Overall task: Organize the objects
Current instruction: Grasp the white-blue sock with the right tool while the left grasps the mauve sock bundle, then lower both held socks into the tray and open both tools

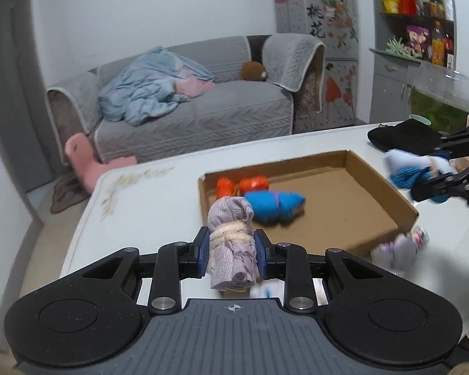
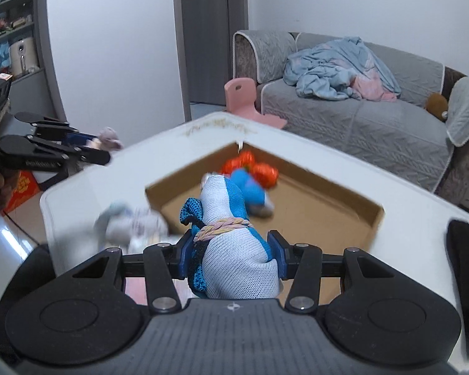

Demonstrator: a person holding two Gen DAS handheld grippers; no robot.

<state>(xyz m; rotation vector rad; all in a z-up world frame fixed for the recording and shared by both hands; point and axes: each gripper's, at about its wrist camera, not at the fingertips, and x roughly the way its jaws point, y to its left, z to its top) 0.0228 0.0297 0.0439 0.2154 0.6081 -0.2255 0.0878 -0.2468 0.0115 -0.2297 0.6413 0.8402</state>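
My left gripper (image 1: 232, 254) is clamped on a lilac rolled sock bundle (image 1: 233, 243) tied round the middle with a pale band; its blue pads press the roll from both sides. The bundle's near end hides a small white-and-blue scrap on the table that I cannot identify. My right gripper (image 2: 233, 250) squeezes a white-and-blue mesh sock bundle (image 2: 234, 250), also banded, whose far end blocks part of the box beyond it.

The open cardboard box (image 1: 353, 187) sits on the white table (image 1: 147, 206), just beyond both grippers. In its far left corner lie two orange rolls (image 1: 242, 185), touching each other, with a bright blue bundle (image 1: 273, 206) just in front of them.

On the table by the box's near right corner lies a pale, badly blurred sock bundle (image 1: 397, 248); I cannot make out its pattern. A black garment (image 1: 403, 137) lies at the table's far right, partly cut off by my other gripper in the left view and by the frame edge in the right view.

Past the table stands a grey sofa (image 1: 203, 112) with a crumpled blue blanket (image 1: 147, 90).
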